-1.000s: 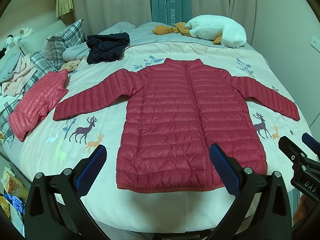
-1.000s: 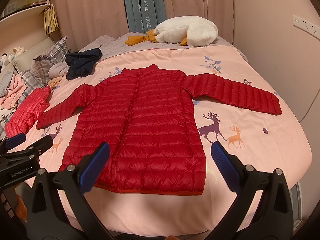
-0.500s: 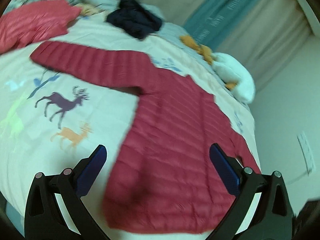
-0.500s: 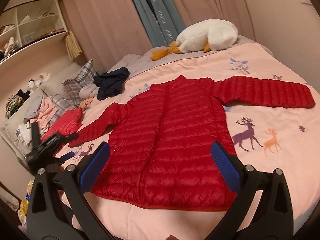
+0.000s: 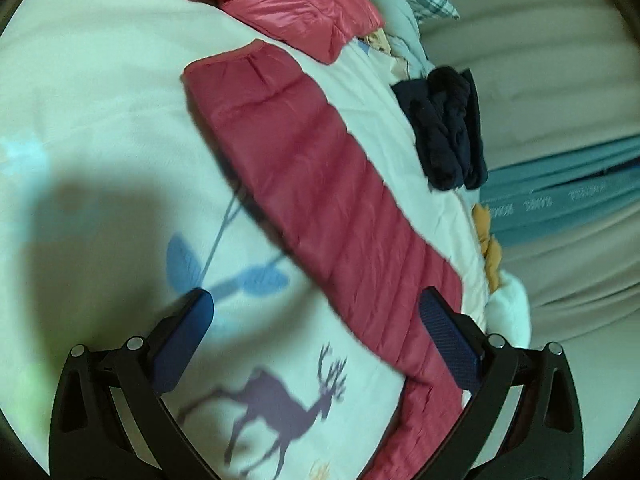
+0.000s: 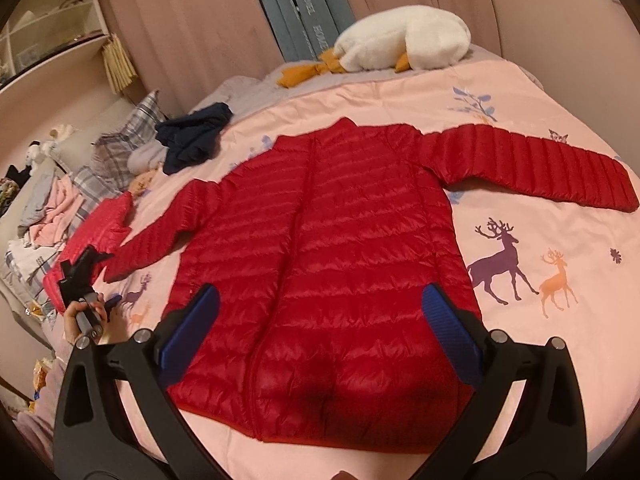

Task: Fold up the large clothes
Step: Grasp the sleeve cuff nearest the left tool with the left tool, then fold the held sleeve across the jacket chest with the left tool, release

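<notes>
Across bed (image 6: 560, 360), red jacket (image 6: 328, 264), collar headward

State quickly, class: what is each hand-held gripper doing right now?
Left hand-held gripper: open, holding nothing, above the red jacket's sleeve.
Right hand-held gripper: open, holding nothing, above the red jacket.

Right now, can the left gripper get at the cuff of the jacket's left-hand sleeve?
Probably yes. The left gripper is open above the sleeve, whose cuff lies flat on the bedspread, uncovered; the pink jacket lies beyond.
</notes>
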Demonstrator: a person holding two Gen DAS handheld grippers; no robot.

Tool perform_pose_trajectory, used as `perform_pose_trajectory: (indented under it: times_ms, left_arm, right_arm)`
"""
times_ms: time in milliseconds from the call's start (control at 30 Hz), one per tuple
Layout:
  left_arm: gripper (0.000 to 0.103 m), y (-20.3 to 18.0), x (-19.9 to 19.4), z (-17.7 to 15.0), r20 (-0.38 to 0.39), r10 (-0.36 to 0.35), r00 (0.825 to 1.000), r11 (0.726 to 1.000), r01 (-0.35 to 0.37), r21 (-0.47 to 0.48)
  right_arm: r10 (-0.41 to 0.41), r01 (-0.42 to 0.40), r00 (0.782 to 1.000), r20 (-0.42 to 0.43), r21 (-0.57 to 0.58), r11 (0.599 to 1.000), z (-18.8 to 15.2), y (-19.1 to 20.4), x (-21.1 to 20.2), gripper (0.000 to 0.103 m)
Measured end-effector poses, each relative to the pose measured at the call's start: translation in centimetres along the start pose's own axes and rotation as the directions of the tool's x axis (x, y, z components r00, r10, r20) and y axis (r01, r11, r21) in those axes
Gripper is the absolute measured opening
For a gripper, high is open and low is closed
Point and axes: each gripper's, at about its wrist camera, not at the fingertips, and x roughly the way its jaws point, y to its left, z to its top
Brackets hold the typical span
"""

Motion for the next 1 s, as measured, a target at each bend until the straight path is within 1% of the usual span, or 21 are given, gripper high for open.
perform_pose_trajectory:
  times_ms: [33,100,200,267,333,367,433,467,500,533,600,633,667,700,733,767,833,867,933,967,1000]
  left_arm:
    - [0.102,0.1,0.4,0.7,0.011,-0.034,0.999,0.999,0.034,-0.016]
    - [0.102,-0.1,1.1,1.7,0.028,-0.070,0.997,0.997,0.071,-0.031]
    - [0.101,-0.5,1.9,2.9,0.063,-0.079,0.995,0.996,0.082,-0.041]
    - [0.088,-0.8,2.7,3.6,0.080,-0.073,0.994,0.995,0.078,-0.056]
    - [0.065,-0.3,3.2,4.3,0.076,-0.068,0.995,0.994,0.075,-0.083]
    - [0.058,-0.1,3.5,4.5,0.076,-0.064,0.995,0.993,0.071,-0.095]
    - [0.035,0.5,4.0,4.7,0.077,-0.053,0.996,0.990,0.062,-0.123]
    - [0.030,0.8,4.0,4.7,0.076,-0.049,0.996,0.990,0.058,-0.130]
    - [0.021,1.0,3.9,4.6,0.077,-0.041,0.996,0.990,0.052,-0.134]
    - [0.015,1.0,3.8,4.6,0.077,-0.034,0.996,0.990,0.044,-0.131]
    - [0.010,0.5,3.3,4.4,0.074,0.001,0.997,0.995,0.007,-0.101]
    - [0.008,-0.3,3.0,4.3,0.078,0.022,0.997,0.997,-0.017,-0.071]
    - [0.007,-1.9,2.4,4.2,0.089,0.062,0.994,0.998,-0.061,-0.011]
    - [0.006,-2.7,2.1,4.1,0.098,0.076,0.992,0.997,-0.079,0.023]
    - [0.006,-4.7,1.5,3.9,0.117,0.086,0.989,0.991,-0.097,0.089]
    - [0.006,-7.4,0.6,3.2,0.137,0.074,0.988,0.980,-0.097,0.171]
    - [0.006,-11.3,-0.4,1.9,0.161,0.059,0.985,0.951,-0.104,0.292]
    - [0.006,-14.5,-1.1,0.4,0.169,0.039,0.985,0.917,-0.102,0.386]
    - [0.006,-18.5,-1.7,-2.0,0.162,0.001,0.987,0.865,-0.082,0.494]
    - [0.006,-21.5,-2.1,-4.2,0.155,-0.025,0.988,0.818,-0.068,0.571]
    - [0.006,-23.6,-2.2,-6.1,0.140,-0.044,0.989,0.779,-0.054,0.624]
  right_arm:
    - [-0.004,0.004,1.000,-0.008,0.002,1.000,0.1,-0.1,0.4,0.101]
    - [-0.011,0.011,1.000,-0.023,0.008,1.000,0.2,-0.2,1.3,0.101]
    - [-0.019,0.020,0.999,-0.037,0.013,1.000,0.3,-0.4,2.2,0.101]
    - [-0.027,0.027,0.999,-0.044,0.015,1.000,0.4,-0.5,2.6,0.101]
    - [-0.033,0.034,0.998,-0.053,0.020,0.999,0.4,-0.7,3.1,0.101]
    - [-0.035,0.037,0.998,-0.057,0.022,0.999,0.4,-0.9,3.3,0.101]
    - [-0.039,0.041,0.997,-0.064,0.022,0.999,0.3,-1.0,3.5,0.101]
    - [-0.043,0.044,0.997,-0.066,0.021,0.999,0.2,-1.2,3.6,0.101]
    - [-0.045,0.047,0.997,-0.067,0.021,0.999,0.2,-1.2,3.6,0.101]
    - [-0.048,0.049,0.997,-0.068,0.022,0.999,0.1,-1.3,3.6,0.101]
    - [-0.045,0.047,0.997,-0.066,0.027,0.999,0.0,-1.5,3.5,0.101]
    - [-0.043,0.045,0.997,-0.064,0.031,0.999,0.0,-1.7,3.4,0.101]
    - [-0.041,0.043,0.997,-0.060,0.037,0.998,-0.1,-1.9,3.2,0.101]
    - [-0.040,0.042,0.997,-0.059,0.042,0.998,-0.1,-2.0,3.1,0.101]
    - [-0.038,0.041,0.998,-0.057,0.048,0.998,-0.1,-2.2,3.0,0.101]
    - [-0.038,0.041,0.998,-0.056,0.053,0.998,-0.2,-2.3,2.8,0.101]
    - [-0.034,0.038,0.998,-0.051,0.065,0.997,-0.4,-2.8,2.5,0.101]
    - [-0.033,0.037,0.998,-0.052,0.068,0.997,-0.6,-2.9,2.4,0.101]
    - [-0.028,0.032,0.998,-0.053,0.082,0.996,-0.9,-3.4,2.2,0.101]
    - [-0.025,0.030,0.998,-0.052,0.087,0.996,-1.1,-3.5,2.1,0.101]
    - [-0.021,0.026,0.998,-0.052,0.094,0.995,-1.3,-3.8,1.9,0.101]
